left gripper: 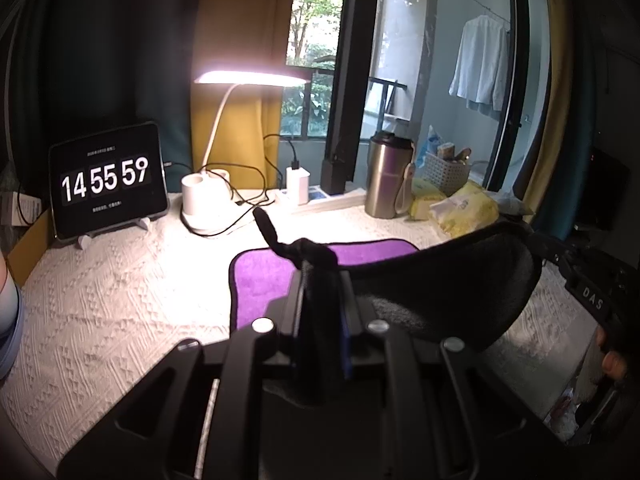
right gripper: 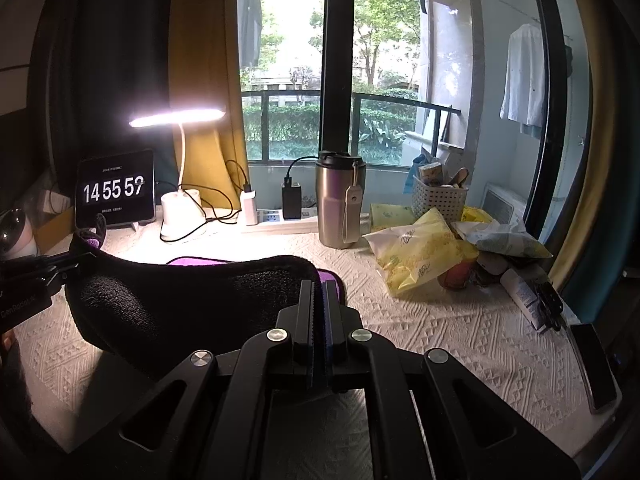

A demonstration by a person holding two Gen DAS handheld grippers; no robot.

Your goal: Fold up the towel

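Note:
The towel (left gripper: pixel 264 280) is purple on top with a dark underside and lies on the white textured table cover (left gripper: pixel 120 300). My left gripper (left gripper: pixel 318 268) is shut on its near left corner and holds it lifted. My right gripper (right gripper: pixel 319 284) is shut on the near right corner. The lifted near edge sags between them as a dark band (right gripper: pixel 180 296), with the underside facing me. The far part of the towel (right gripper: pixel 200 261) still lies flat. The right gripper's body shows at the right edge of the left wrist view (left gripper: pixel 592 300).
At the back stand a tablet clock (left gripper: pixel 108 180), a lit white desk lamp (left gripper: pixel 200 200), chargers with cables (left gripper: pixel 298 184), and a steel tumbler (right gripper: pixel 340 200). A basket (right gripper: pixel 438 196) and yellow snack bags (right gripper: pixel 420 256) crowd the right. A phone (right gripper: pixel 592 364) lies at the right edge.

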